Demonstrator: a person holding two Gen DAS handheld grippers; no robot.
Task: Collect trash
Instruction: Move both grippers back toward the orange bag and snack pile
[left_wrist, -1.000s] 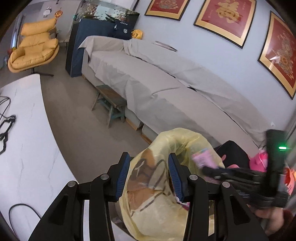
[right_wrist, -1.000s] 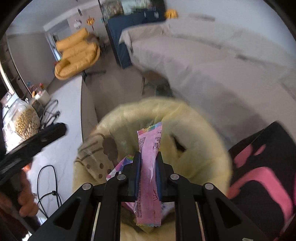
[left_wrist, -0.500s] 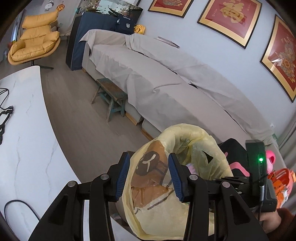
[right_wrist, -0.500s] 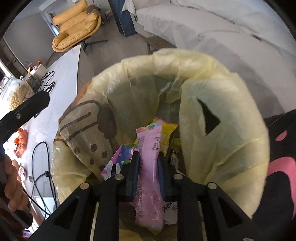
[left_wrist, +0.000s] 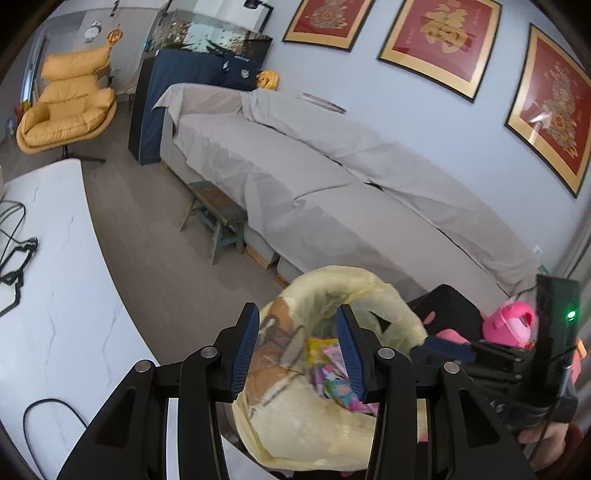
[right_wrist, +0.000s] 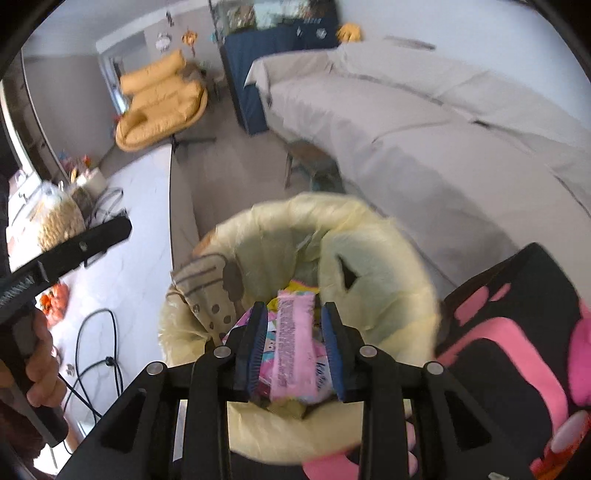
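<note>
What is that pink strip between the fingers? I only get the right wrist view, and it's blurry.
Observer: A pink wrapper, over the yellow trash bag. The right gripper is opening and its pads stand clear of it.
Operator: What's the other gripper doing?
Observer: In its own view, the left gripper straddles the bag's printed rim, fingers wide.
Operator: Anything more in the bag?
Observer: Yes, colourful wrappers lie inside.
</note>
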